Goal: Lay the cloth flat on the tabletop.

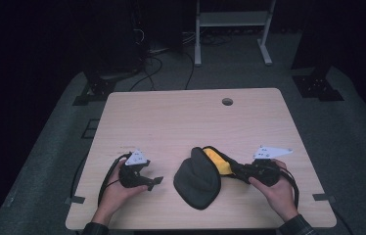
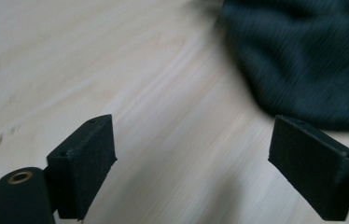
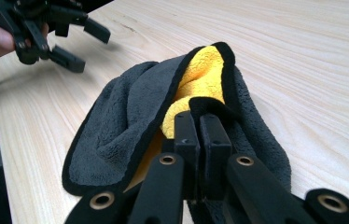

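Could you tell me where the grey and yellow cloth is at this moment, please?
In the high view the cloth lies on the table near its front edge, between the open left gripper and the right gripper, which pinches its right edge.

My tabletop (image 1: 171,117) is pale wood with rounded corners and a small round hole (image 1: 227,101) near its far edge, right of the middle. One thing lies on it: a dark grey cloth (image 1: 196,181) with a yellow inner side and black edging, crumpled and partly folded over itself, near the near edge, slightly right of centre.
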{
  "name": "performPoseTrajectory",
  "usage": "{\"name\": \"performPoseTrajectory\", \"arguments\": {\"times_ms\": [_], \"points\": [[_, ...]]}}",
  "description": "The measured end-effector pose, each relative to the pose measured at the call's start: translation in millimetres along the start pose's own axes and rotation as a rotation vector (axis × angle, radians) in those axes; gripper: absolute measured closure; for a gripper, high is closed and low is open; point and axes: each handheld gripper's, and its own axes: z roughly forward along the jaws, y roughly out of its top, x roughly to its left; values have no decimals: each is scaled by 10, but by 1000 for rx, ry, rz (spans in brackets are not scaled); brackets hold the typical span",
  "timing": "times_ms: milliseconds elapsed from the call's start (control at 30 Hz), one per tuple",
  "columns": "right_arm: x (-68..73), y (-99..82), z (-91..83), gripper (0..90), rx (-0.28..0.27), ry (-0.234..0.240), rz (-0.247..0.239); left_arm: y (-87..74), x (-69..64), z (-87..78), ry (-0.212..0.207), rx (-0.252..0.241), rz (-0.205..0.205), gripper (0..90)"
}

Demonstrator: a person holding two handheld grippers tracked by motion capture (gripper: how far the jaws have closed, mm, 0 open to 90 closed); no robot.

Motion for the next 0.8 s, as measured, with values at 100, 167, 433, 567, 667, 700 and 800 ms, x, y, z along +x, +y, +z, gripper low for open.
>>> {"name": "performPoseTrajectory", "arguments": {"times_ms": [100,167,433,567,667,700,800], "points": [[13,4,7,864,3,3,-5,165,-57,26,-46,-50,-15,143],[19,6,10,864,4,5,-7,288,-126,75,-63,-67,1,144],[18,0,12,863,5,10,-9,669,-484,360,-158,-112,65,191],[23,1,11,864,5,13,-11,777,-609,538,-161,-94,99,232],[25,2,9,864,5,15,-10,790,-653,678,-156,-63,114,254],[26,3,8,864,5,17,-9,785,-665,727,-151,-49,121,265],[30,2,8,864,4,18,-14,763,-699,830,-106,-23,157,441]]}}
